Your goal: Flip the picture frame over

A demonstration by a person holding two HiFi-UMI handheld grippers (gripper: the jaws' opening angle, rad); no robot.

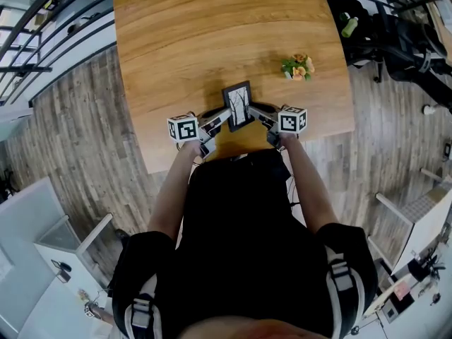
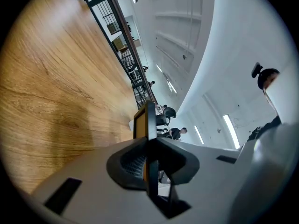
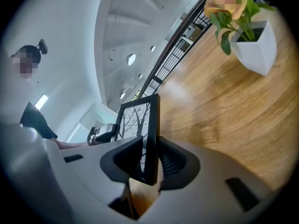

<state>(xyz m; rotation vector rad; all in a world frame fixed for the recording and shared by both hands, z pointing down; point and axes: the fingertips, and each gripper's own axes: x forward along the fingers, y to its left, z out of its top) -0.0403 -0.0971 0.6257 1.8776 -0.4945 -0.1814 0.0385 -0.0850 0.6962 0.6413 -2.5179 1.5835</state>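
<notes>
Clamping frame [image 1: 238, 105] between left tongs [image 1: 224, 116], right tongs [image 1: 256, 111]

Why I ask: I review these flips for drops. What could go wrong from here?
1. The left gripper and right gripper each pinch only a thin side edge of the picture frame; uneven turning could twist it loose.
2. The frame is by the near edge of the table, so a slip might send it over.
3. The potted plant stands nearby on the right gripper's side; a wide swing could knock it.
</notes>
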